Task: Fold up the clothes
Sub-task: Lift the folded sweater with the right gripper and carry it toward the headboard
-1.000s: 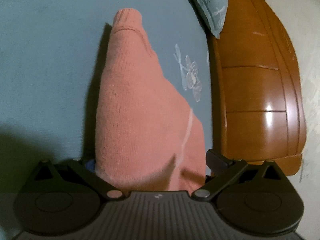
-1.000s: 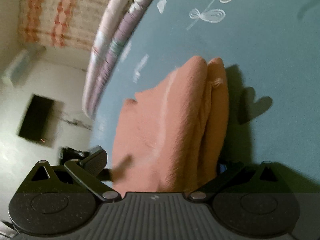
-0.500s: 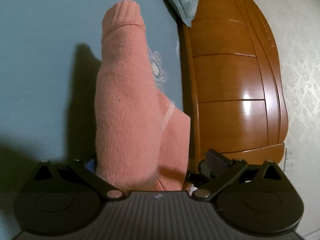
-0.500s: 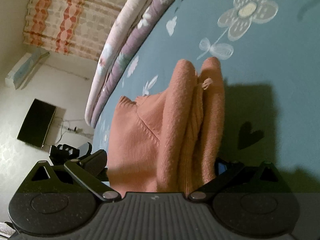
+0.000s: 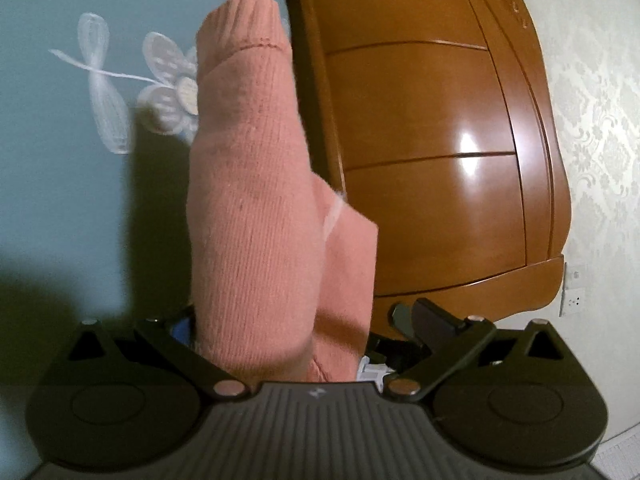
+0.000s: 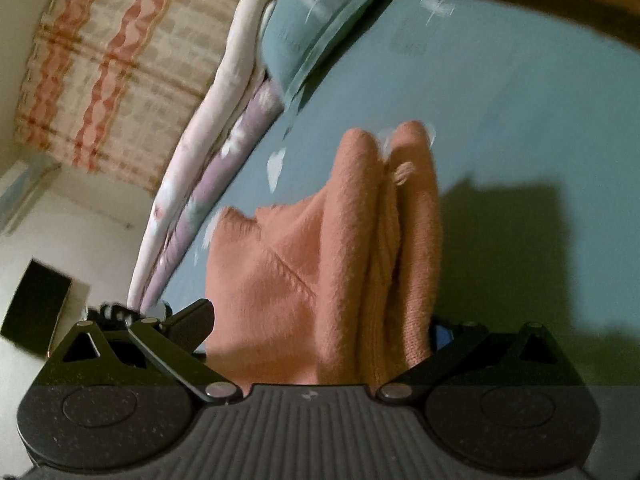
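Gripping one pink sweater [image 5: 256, 220], two grippers, left [image 5: 296, 332], right [image 6: 320, 328]

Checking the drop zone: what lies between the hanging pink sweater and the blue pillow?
Only bare blue bedsheet between sweater and pillow, per right wrist view.

**Sweater swung toward the headboard**

Left view: over the last second the sweater [image 5: 256, 216] between the fingers of the left gripper [image 5: 296, 332] has narrowed from a broad spread panel to a tall hanging roll. Behind it the headboard [image 5: 432, 152] has slid from the far right to just right of the fabric, and a white flower print [image 5: 168, 96] has come in at upper left.

Right view: the sweater [image 6: 344, 264] in the right gripper [image 6: 320, 332] now rises higher ahead. A blue pillow [image 6: 316, 24] has come into view at the top, and the curtain [image 6: 100, 60] fills more of the upper left.
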Demonstrator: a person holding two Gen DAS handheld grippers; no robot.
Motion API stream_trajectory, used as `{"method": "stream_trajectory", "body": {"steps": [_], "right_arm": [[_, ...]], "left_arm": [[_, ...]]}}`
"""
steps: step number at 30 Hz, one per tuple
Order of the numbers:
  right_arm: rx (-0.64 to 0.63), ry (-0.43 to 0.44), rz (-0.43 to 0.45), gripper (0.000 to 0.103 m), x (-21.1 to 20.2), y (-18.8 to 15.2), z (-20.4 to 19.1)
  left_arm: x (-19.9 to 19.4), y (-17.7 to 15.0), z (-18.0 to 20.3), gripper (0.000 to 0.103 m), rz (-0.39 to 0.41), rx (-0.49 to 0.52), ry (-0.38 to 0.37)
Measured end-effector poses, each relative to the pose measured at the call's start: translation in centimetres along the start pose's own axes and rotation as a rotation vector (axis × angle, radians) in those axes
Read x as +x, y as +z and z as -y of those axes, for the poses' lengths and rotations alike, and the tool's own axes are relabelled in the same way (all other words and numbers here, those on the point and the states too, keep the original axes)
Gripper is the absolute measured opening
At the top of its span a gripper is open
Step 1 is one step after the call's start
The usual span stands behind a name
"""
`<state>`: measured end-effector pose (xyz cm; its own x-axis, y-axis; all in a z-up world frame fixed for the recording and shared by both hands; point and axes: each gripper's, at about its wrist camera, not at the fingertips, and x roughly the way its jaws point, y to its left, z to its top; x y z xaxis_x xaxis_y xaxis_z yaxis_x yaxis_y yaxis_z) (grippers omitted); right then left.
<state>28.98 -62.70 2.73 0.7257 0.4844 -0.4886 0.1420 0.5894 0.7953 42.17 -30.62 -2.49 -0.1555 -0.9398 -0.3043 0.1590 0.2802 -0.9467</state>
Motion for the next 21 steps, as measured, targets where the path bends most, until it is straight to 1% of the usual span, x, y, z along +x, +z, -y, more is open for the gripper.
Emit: {"method": "stream_trajectory", "body": {"steps": [4, 6, 8, 10, 13, 15, 16, 18, 20, 21], "right_arm": [[0.029, 0.000, 0.071, 0.103, -1.7, 3.2, 1.6], [0.045, -0.003, 0.094, 0.103, -2.4, 4.6, 2.5], [0.057, -0.018, 0.108, 0.103, -2.7, 5.7, 3.5], [0.066, -0.052, 0.113, 0.103, -2.6, 6.6, 4.3], [0.082, -0.107, 0.108, 0.103, -1.9, 6.9, 5.8], [0.076, -0.142, 0.116, 0.103, -1.4, 6.8, 6.6], [0.073, -0.160, 0.121, 0.103, -1.2, 6.8, 7.0], [0.042, -0.202, 0.164, 0.103, -1.8, 6.4, 7.1], [-0.010, -0.263, 0.209, 0.103, -3.1, 6.1, 6.6], [-0.048, -0.302, 0.239, 0.103, -3.9, 5.8, 5.8]], "left_arm": [[3.2, 1.1, 0.8, 0.101, 0.000, -0.039, -0.057], [4.7, 1.2, 1.2, 0.101, 0.003, -0.039, -0.065], [6.3, 1.2, 1.1, 0.101, -0.009, -0.049, -0.056], [8.4, 1.3, 0.9, 0.101, -0.023, -0.066, -0.038], [10.3, 0.5, -0.3, 0.101, -0.025, -0.098, -0.010], [10.4, 0.4, -1.0, 0.101, -0.015, -0.074, 0.029], [10.3, 0.6, -1.2, 0.101, -0.028, -0.061, 0.051], [9.2, 0.9, -1.2, 0.101, -0.053, -0.023, 0.108], [7.5, 0.9, -0.4, 0.101, -0.066, 0.088, 0.181], [6.3, 0.6, 0.4, 0.101, -0.055, 0.171, 0.227]]}}
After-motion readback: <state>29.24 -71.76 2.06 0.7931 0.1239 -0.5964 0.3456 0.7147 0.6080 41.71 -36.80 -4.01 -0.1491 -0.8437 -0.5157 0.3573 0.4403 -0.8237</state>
